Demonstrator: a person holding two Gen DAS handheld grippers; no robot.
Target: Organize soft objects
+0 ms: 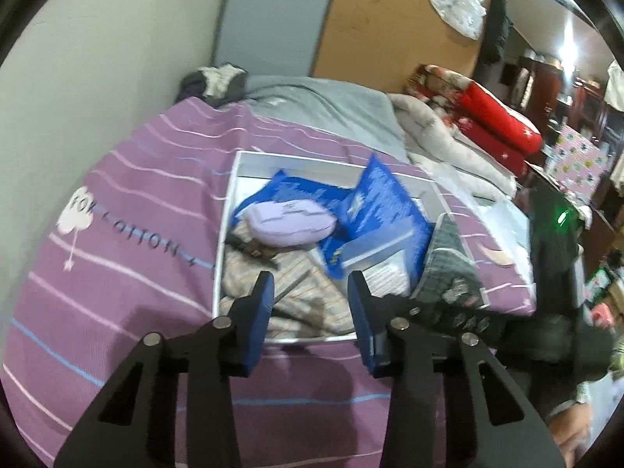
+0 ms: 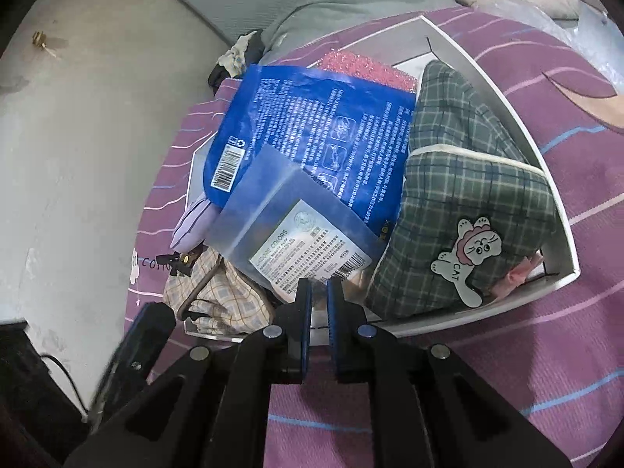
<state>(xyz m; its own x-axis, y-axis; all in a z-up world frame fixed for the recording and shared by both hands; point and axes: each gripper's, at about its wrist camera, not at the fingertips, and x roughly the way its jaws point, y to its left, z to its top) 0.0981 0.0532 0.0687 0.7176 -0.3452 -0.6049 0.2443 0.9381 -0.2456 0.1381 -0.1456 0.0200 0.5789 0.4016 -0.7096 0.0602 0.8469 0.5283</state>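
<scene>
A white box [image 1: 233,210] [image 2: 561,210] on the purple striped sheet holds soft items. Among them are a lilac pouch [image 1: 290,221] [image 2: 191,222], blue printed packs [image 1: 384,199] [image 2: 312,117], a beige checked cloth [image 1: 300,296] [image 2: 218,296] and a green plaid cushion [image 2: 468,195] [image 1: 448,269] with a cat patch. A pink textured piece [image 2: 358,66] lies at the box's far end. My left gripper [image 1: 310,286] hangs open over the beige cloth with nothing between its fingers. My right gripper [image 2: 319,292] is shut on the lower edge of a frosted plastic package [image 2: 288,226] [image 1: 374,249] with a white label.
The purple sheet [image 1: 117,273] covers the bed, with a pale wall [image 1: 97,58] close on the left. A grey blanket [image 1: 319,105] and red cushions [image 1: 495,124] lie beyond the box. A person's hand [image 1: 577,429] shows at the lower right.
</scene>
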